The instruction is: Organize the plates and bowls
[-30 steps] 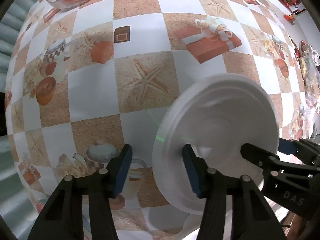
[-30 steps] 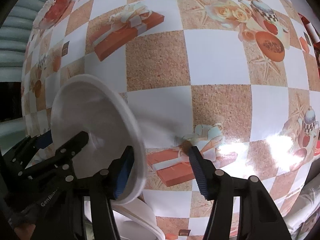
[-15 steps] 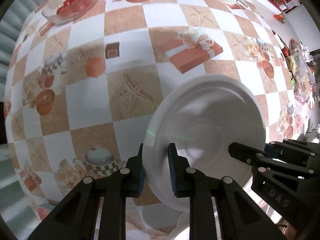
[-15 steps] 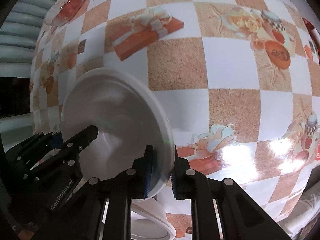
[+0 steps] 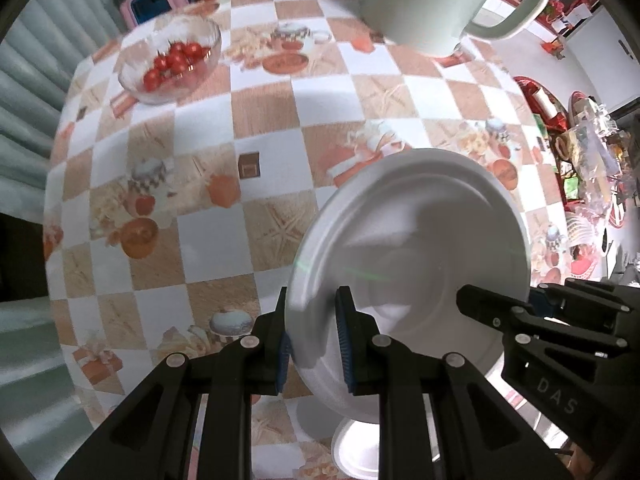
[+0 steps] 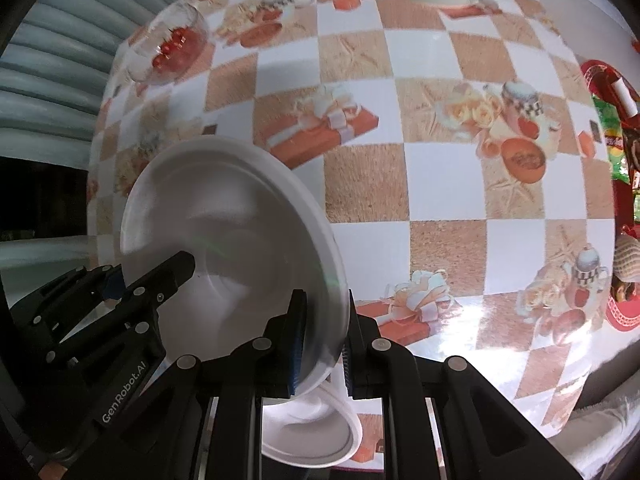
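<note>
My left tool [image 5: 312, 344] and right tool [image 6: 322, 344] both clamped on plate [image 5: 420, 248] rim, above tabletop [image 5: 264, 112].

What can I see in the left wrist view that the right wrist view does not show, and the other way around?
Only the left wrist view shows the whole pale mug with its handle, and the pink and red stools past the table's far edge.

Only the right wrist view shows the green snack bag at the table's right edge, and the side wall of the white bowl below the plate.

Both show the white plate, lifted and tilted, gripped at opposite rims by the left gripper and the right gripper, and the glass bowl of tomatoes.
</note>
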Tool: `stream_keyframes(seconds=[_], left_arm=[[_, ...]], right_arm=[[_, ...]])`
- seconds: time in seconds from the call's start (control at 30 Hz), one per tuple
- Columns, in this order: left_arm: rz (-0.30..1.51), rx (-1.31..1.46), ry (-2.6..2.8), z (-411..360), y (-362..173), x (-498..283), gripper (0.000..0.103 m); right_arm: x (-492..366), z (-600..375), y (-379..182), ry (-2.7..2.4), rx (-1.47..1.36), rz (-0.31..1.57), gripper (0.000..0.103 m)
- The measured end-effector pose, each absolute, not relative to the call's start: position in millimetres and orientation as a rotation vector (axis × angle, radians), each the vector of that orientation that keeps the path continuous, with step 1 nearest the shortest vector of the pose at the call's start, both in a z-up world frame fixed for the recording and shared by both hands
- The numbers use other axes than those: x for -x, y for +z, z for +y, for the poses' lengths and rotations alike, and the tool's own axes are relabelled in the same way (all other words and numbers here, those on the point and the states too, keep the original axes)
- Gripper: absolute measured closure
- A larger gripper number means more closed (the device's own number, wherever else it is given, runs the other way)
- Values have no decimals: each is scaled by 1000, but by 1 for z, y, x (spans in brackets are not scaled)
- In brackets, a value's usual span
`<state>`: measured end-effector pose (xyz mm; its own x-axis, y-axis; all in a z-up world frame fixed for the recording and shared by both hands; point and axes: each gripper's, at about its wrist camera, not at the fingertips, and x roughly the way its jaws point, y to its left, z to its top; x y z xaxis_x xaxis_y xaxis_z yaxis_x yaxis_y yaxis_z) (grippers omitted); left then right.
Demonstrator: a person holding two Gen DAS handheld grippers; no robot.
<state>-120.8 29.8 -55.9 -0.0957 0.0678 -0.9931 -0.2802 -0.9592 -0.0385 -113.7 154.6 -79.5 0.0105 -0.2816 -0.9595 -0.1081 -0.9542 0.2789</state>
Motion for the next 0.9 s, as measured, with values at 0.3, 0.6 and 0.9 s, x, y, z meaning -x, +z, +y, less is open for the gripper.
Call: stream_keyframes(seconds=[0.3, 0.6, 0.9], left_arm=[[282, 1841, 2182, 35, -20, 98, 81], [323, 1791, 2136, 38, -3, 59, 81], [448, 1804, 1999, 43, -26, 11, 80]], right_arm=[[94, 167, -39, -2159, -2102, -440, 86], [48, 170, -24, -2177, -2120, -523, 86], [-2, 170, -37, -2151, -2218, -597, 86]])
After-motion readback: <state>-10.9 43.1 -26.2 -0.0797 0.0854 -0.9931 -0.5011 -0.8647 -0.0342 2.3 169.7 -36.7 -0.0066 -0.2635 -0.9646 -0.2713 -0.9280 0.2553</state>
